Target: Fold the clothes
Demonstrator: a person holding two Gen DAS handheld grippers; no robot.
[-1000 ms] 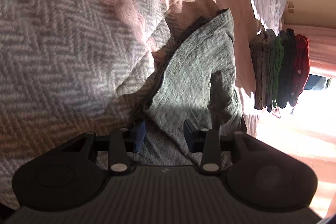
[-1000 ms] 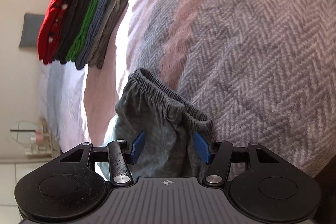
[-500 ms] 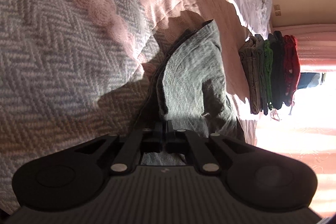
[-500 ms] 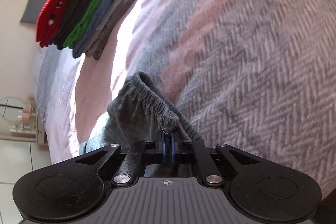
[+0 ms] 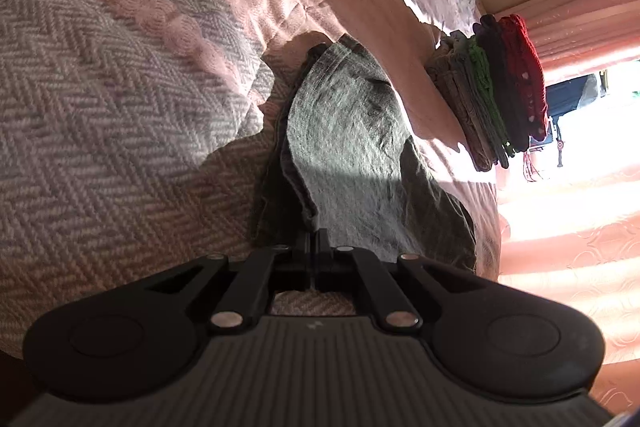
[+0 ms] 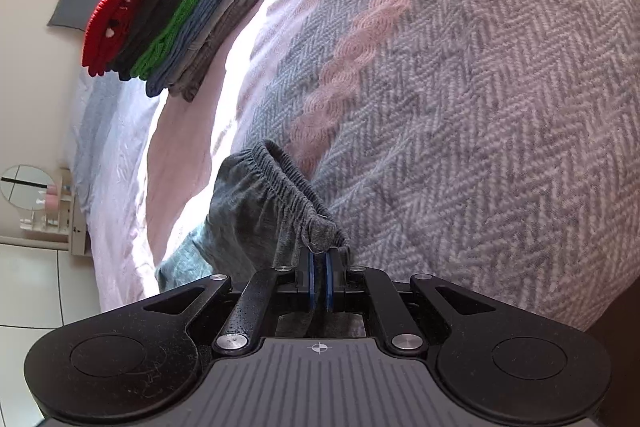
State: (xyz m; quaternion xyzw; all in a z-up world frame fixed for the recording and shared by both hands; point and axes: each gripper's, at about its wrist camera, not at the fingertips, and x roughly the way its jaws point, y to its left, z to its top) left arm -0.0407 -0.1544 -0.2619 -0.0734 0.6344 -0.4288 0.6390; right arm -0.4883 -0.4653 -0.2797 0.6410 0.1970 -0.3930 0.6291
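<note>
Right wrist view: right tongs (image 6: 319,277) clamp the grey elasticated-waist garment (image 6: 256,211); left tongs (image 5: 314,247) apparently pinch its hem. Folded multicoloured stack (image 6: 172,7) beyond; this piece remains unfolded.

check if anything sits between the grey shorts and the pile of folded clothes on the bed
Nothing visible does. Both grippers are shut on the grey shorts, and only bare pink bedspread lies between them and the folded pile.
</note>
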